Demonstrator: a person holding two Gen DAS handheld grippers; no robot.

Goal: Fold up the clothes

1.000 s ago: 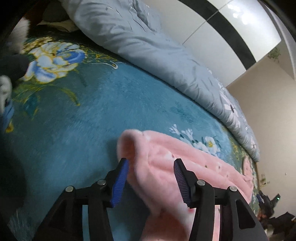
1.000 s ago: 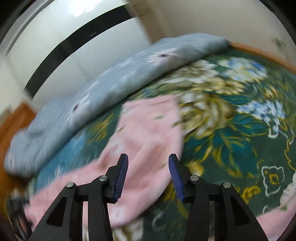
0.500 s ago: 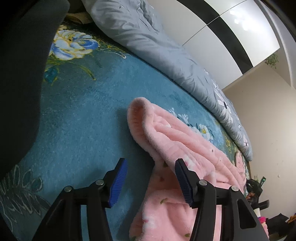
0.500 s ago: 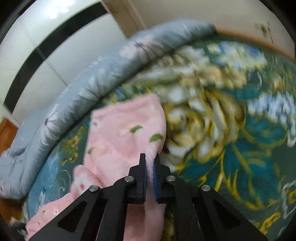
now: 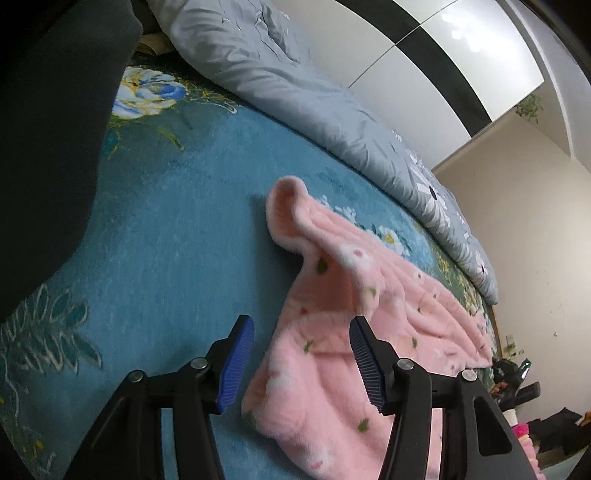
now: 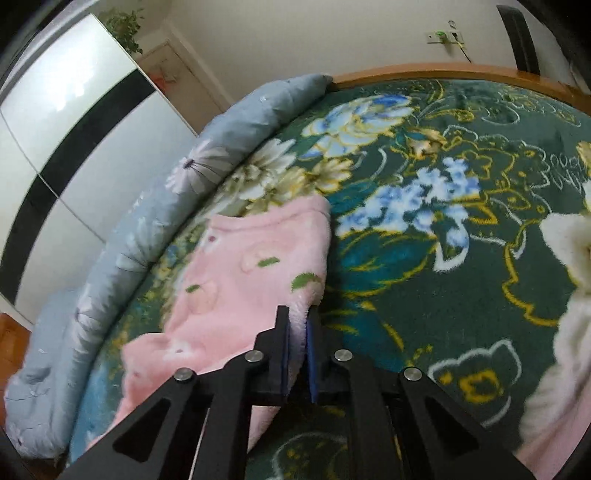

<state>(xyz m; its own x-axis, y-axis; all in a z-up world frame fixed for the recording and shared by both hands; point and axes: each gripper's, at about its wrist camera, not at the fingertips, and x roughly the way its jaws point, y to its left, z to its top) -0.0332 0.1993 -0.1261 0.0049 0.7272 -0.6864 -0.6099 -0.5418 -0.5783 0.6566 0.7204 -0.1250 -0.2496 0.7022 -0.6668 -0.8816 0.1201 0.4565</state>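
The pink fleece garment [image 5: 347, 317] lies rumpled across the floral bed blanket [image 5: 177, 236], its edge pinched tight in the right tongs [image 6: 297, 332] so it can be drawn flat, while the left tongs [image 5: 301, 354] hover wide apart, empty, straddling its near hem, seemingly ready to grip

Soft, even indoor light. Glare flares on the glossy wardrobe doors [image 5: 476, 33] toward 1 o'clock in the left view, toward 10 o'clock in the right [image 6: 66, 81]. Fisheye bending and dark vignetting ring both edges; the pink fleece [image 6: 236, 280] looks slightly blurred.
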